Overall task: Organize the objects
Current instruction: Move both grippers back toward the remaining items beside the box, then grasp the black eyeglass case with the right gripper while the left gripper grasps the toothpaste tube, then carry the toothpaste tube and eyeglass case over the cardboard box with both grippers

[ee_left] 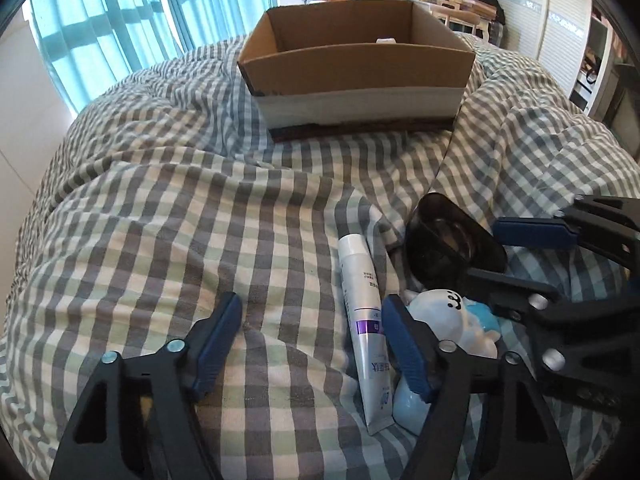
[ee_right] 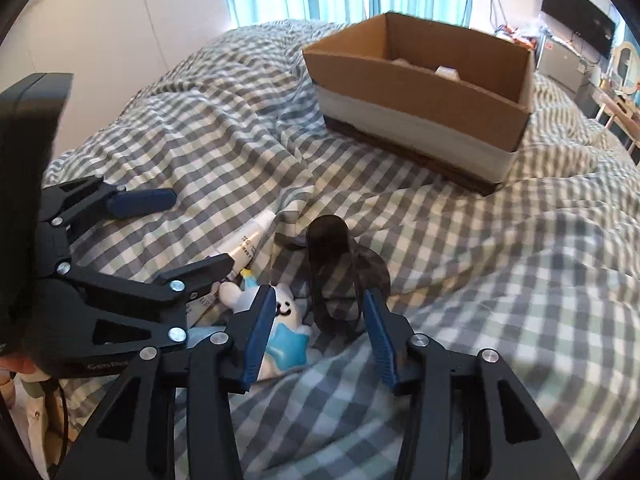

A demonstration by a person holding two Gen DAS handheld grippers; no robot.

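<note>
A white and purple tube (ee_left: 364,320) lies on the checked bedcover, just left of my left gripper's right finger; it also shows in the right wrist view (ee_right: 244,246). A white and blue plush toy (ee_left: 456,320) lies beside it, also seen from the right wrist (ee_right: 280,332). A dark translucent cup (ee_left: 448,246) lies on its side. My left gripper (ee_left: 312,344) is open over bare cover. My right gripper (ee_right: 316,336) is open, its jaws on either side of the cup (ee_right: 332,276). An open cardboard box (ee_left: 356,68) stands further back.
The checked bedcover (ee_left: 180,220) is rumpled with folds. Something white lies inside the box (ee_right: 446,72). Blue curtains (ee_left: 100,28) hang behind the bed, and a desk with clutter (ee_left: 460,4) stands past the box.
</note>
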